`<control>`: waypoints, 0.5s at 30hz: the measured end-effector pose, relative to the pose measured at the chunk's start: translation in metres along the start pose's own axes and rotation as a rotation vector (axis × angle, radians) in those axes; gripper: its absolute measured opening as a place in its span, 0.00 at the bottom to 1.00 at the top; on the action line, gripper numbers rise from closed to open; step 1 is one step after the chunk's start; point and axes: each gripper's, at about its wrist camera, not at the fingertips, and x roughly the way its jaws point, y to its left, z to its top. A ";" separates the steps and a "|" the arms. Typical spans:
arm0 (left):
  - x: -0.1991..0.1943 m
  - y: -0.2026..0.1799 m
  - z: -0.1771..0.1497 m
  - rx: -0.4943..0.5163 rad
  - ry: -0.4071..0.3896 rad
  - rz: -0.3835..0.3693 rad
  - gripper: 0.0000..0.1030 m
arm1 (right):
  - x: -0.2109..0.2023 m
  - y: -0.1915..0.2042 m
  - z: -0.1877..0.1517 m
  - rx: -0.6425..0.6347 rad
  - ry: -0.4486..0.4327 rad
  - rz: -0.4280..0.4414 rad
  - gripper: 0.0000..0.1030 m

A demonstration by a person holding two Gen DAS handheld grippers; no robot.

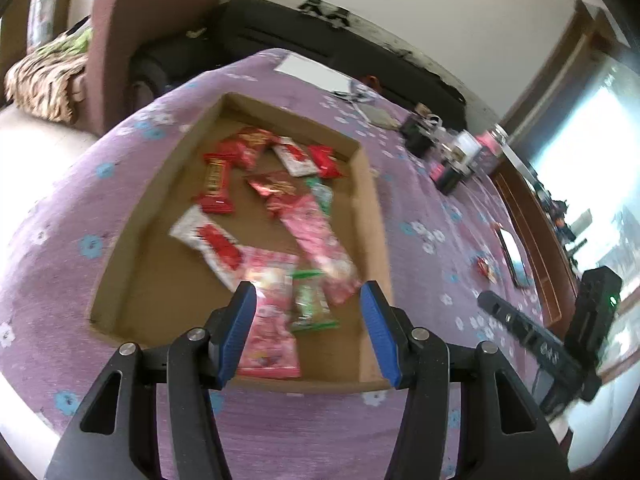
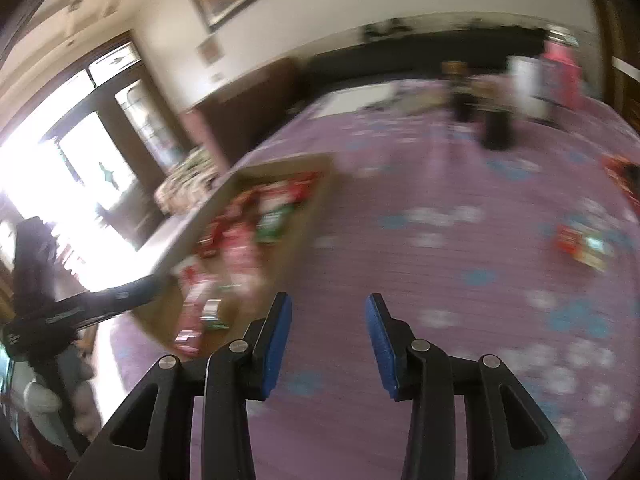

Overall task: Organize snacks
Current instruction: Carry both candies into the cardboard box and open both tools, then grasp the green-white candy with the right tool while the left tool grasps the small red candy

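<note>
Purple cloth (image 2: pixel 440 272), stray snack (image 2: pixel 582 246) right view only, right tongs (image 2: pixel 328 340) parted

Maroon armchair (image 1: pixel 120 40), pale wall (image 1: pixel 440 0), bright window (image 2: pixel 60 160).

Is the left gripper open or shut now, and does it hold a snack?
Open. The left gripper has a wide gap between its blue pads, with nothing between them; the snacks lie below in the cardboard box.

Left tool (image 1: pixel 307 292) spread wide with nothing between its blue pads, right tool (image 2: pixel 327 300) likewise spread and empty
</note>
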 end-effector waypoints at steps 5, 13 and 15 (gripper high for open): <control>0.008 -0.031 -0.006 0.092 0.028 -0.041 0.52 | -0.030 -0.083 -0.001 0.153 -0.033 -0.115 0.40; 0.027 -0.074 -0.018 0.205 0.083 -0.086 0.53 | -0.082 -0.197 -0.006 0.369 -0.119 -0.293 0.44; 0.031 -0.084 -0.021 0.224 0.098 -0.096 0.53 | -0.083 -0.209 -0.003 0.397 -0.125 -0.300 0.44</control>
